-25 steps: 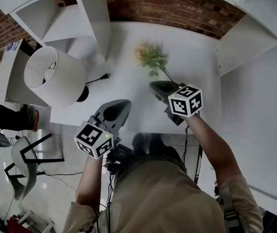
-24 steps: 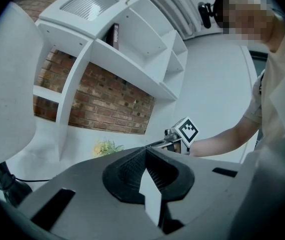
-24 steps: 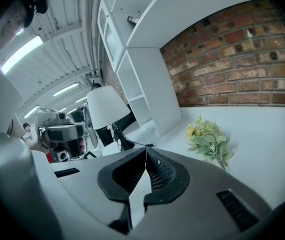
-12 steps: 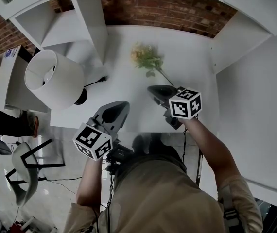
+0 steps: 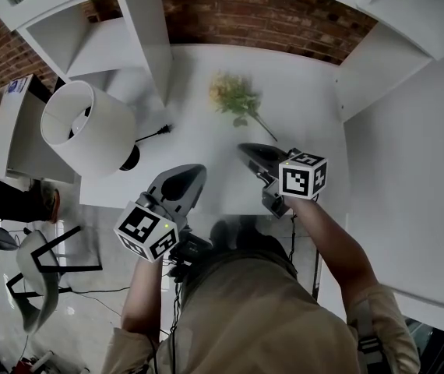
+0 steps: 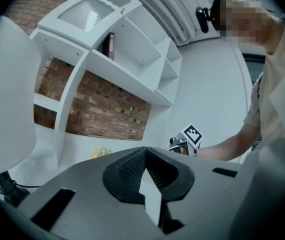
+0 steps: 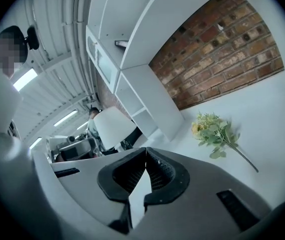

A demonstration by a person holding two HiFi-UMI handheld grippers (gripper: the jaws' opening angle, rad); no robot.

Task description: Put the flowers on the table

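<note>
A small bunch of yellow flowers with green leaves lies flat on the white table, its thin stem pointing toward me. My right gripper hovers just short of the stem's end, shut and empty. In the right gripper view the flowers lie ahead and to the right of the closed jaws, apart from them. My left gripper hangs over the table's near edge, shut with nothing in it. The left gripper view shows the flowers far off past the closed jaws.
A lamp with a white shade, black base and cord stands at the table's left. White shelving rises at the back left and a white cabinet at the right. A brick wall backs the table.
My right gripper has rolled and drawn back a little toward me, away from the stem's end. The flowers lie still on the table. The left gripper has hardly moved.
</note>
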